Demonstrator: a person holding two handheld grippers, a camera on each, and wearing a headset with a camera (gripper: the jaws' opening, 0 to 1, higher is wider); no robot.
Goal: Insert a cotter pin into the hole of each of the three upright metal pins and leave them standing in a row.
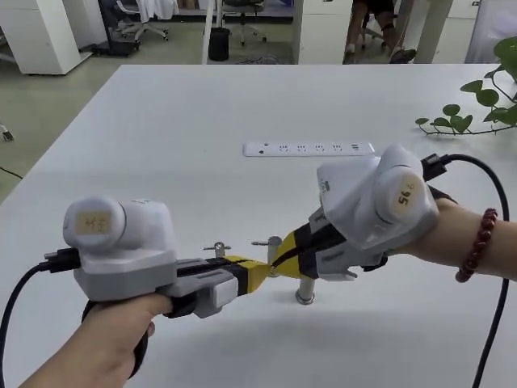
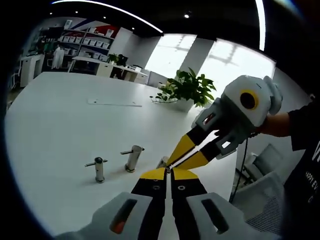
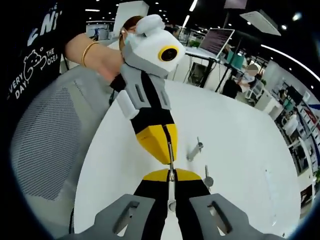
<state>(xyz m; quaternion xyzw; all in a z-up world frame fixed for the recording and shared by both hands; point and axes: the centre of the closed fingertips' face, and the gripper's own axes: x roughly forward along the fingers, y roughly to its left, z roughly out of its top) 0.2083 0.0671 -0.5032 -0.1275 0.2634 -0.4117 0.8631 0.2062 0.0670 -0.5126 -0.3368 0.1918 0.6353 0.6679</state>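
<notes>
**Jaw tips met over a thin cotter pin**

The left gripper [image 1: 257,273] and right gripper [image 1: 279,257], grey plastic shells with black jaws and yellow wedge tips, met tip to tip above the smooth white table [image 1: 242,105]. A thin bright-metal cotter pin [image 3: 171,159] spanned the two. The right gripper's jaws were pressed together on it. The left gripper's were also drawn together, though whether they pinched it could not be told. A short cylindrical upright metal pin [image 2: 99,169] and a second pin [image 2: 132,157] stood just beside, each carrying a thin rod crosswise near its top. A third pin [image 1: 304,294] showed its round base under the right gripper. A flat white power strip [image 1: 308,149] lay well apart across bare tabletop.
</notes>
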